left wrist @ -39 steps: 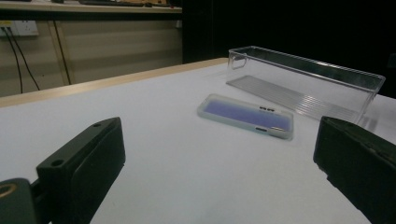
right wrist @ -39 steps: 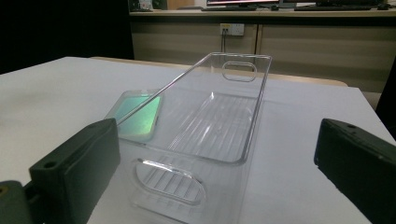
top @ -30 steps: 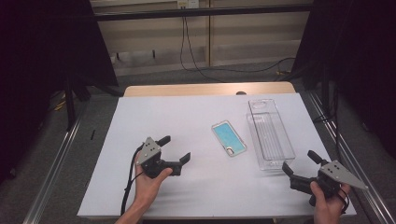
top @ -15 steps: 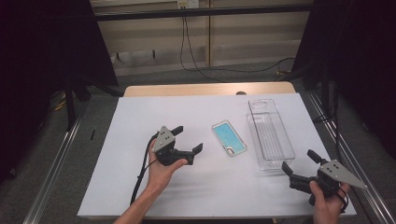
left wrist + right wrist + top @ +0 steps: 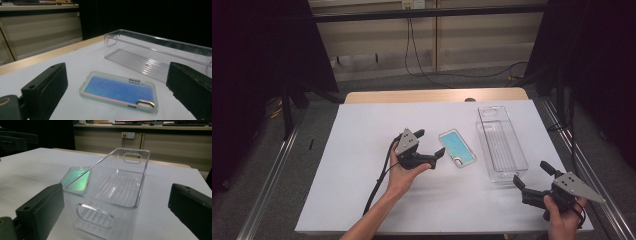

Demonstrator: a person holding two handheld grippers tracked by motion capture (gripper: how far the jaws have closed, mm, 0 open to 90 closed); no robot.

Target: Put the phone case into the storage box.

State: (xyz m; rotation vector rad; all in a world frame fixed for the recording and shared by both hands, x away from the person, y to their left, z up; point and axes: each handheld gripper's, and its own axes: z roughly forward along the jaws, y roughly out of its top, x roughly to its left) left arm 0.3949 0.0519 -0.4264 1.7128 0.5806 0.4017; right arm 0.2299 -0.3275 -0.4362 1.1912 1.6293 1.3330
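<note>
Left gripper (image 5: 428, 143), fingers apart, reaches for the phone case (image 5: 457, 148); next, straddle and close. Right gripper (image 5: 531, 176) waits, fingers apart.

phone case (image 5: 76, 180) partly behind the clear bin (image 5: 117, 187) wall, bin's far end (image 5: 200, 57) cut off by the frame edge

A white table (image 5: 352, 150) was set on grey carpet (image 5: 297, 165), flanked by black curtains (image 5: 257, 45). Beige wall panels (image 5: 472, 37) were hung with dangling cables (image 5: 414, 45).
</note>
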